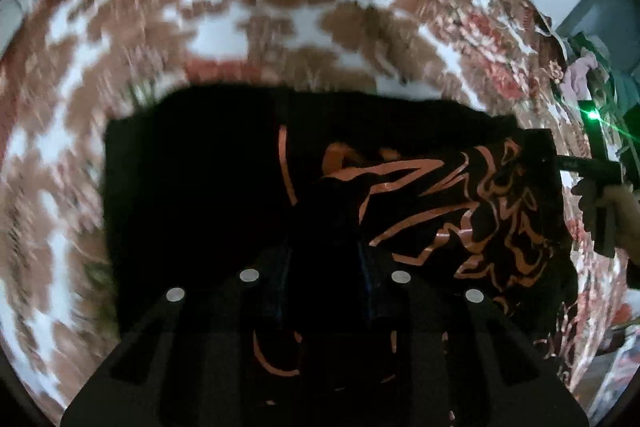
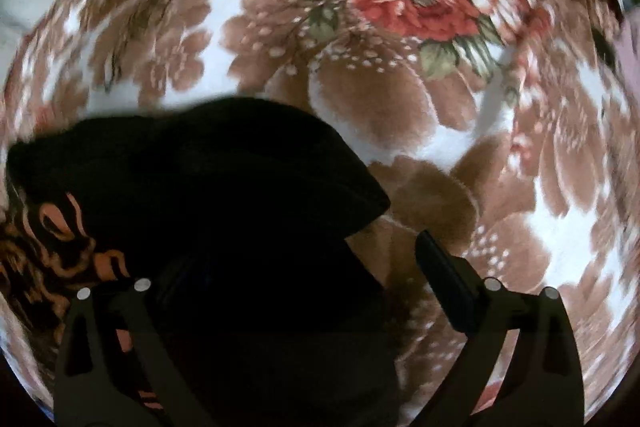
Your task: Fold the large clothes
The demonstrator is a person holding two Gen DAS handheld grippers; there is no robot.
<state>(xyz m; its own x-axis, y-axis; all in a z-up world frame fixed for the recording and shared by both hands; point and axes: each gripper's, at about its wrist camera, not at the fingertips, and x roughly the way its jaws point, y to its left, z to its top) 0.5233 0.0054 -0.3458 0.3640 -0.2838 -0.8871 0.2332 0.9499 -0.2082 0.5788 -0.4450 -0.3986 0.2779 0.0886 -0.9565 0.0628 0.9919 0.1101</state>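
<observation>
Garment: black cloth top w/ orange line print (image 1: 440,195), on brown-red floral blanket (image 2: 400,27).
L gripper (image 1: 324,267): fingers narrow, pinching top.
R gripper (image 2: 296,267): fingers wide, over top's edge.

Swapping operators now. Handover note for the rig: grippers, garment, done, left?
Left gripper: fingers close together, apparently shut on the black garment.
Right gripper: open, one finger over bare blanket, black cloth between the fingers, not pinched.
Garment lies on the floral blanket, orange print facing up, partly doubled over.
Done: at least one fold appears in.
Left: finish folding and flatten.
</observation>
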